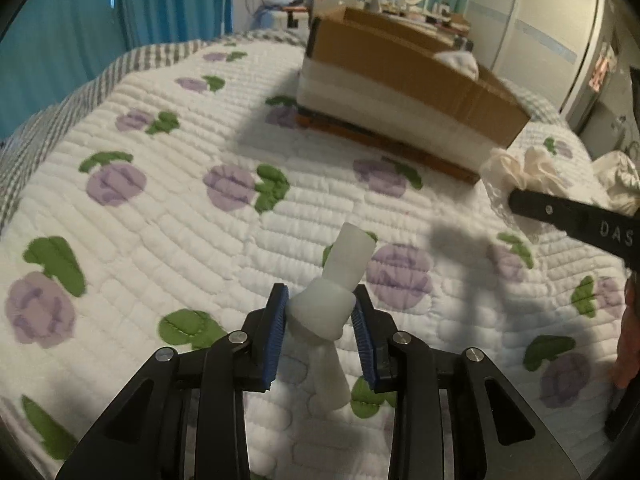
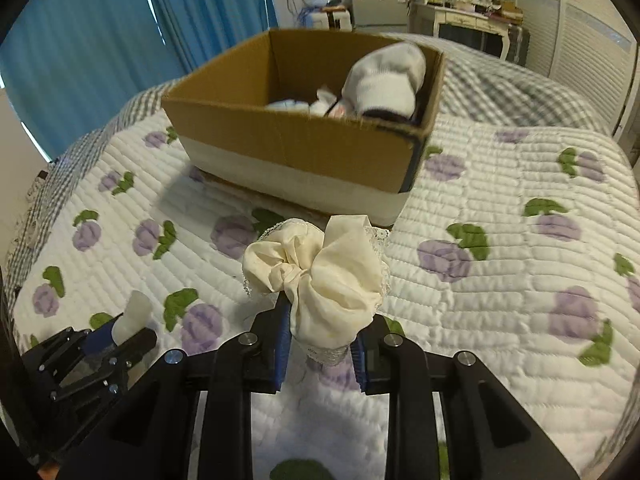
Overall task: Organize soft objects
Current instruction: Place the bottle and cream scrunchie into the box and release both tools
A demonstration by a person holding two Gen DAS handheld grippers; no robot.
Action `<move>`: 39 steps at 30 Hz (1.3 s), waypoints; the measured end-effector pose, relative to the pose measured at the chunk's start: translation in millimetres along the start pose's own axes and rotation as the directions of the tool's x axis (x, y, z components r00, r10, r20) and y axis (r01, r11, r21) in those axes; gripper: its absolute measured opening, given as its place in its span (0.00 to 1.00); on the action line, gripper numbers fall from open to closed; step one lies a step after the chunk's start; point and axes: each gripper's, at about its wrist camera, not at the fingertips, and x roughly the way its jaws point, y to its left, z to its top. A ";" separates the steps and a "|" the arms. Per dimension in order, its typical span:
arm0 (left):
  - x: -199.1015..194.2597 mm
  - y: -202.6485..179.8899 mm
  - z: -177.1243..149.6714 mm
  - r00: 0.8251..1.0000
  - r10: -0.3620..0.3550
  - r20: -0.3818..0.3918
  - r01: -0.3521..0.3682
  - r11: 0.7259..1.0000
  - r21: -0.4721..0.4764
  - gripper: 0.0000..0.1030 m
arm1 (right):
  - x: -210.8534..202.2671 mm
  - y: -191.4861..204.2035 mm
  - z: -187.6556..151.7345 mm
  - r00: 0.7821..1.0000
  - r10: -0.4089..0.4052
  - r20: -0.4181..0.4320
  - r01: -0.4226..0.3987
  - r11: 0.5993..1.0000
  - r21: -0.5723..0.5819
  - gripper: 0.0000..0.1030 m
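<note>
My left gripper (image 1: pixel 320 298) is shut on a white soft roll (image 1: pixel 344 260), which hangs just above the flowered quilt (image 1: pixel 168 216). One end of the roll sticks up past the blue pads and the other trails down between the arms. My right gripper (image 2: pixel 320 320) is shut on a bunched cream cloth with lace trim (image 2: pixel 320 272). The same cloth (image 1: pixel 516 172) and a right finger (image 1: pixel 560 216) show at the right of the left wrist view. The left gripper (image 2: pixel 120 336) with the white roll (image 2: pixel 134 312) sits at the lower left of the right wrist view.
An open cardboard box (image 2: pixel 280 148) stands on the bed ahead, with white socks (image 2: pixel 384 76) and other soft things inside. Another pale cloth (image 1: pixel 616 176) lies at the bed's right edge. Blue curtains (image 2: pixel 100 52), a dresser and a wardrobe lie beyond.
</note>
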 end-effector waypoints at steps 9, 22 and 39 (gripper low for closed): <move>-48.9 -9.1 25.0 0.992 -0.055 0.111 0.051 0.998 0.032 0.30 | -53.8 29.5 10.8 0.995 -0.024 0.101 0.027 0.999 -0.031 0.24; -107.1 -15.9 127.8 0.950 -0.132 0.282 0.108 0.989 0.100 0.30 | -137.5 60.8 79.9 0.955 -0.022 0.297 0.051 0.995 -0.091 0.24; 10.6 -38.8 239.2 0.963 -0.152 0.224 0.103 0.971 0.217 0.30 | -40.4 27.7 204.7 0.957 -0.013 0.289 0.028 0.998 -0.049 0.24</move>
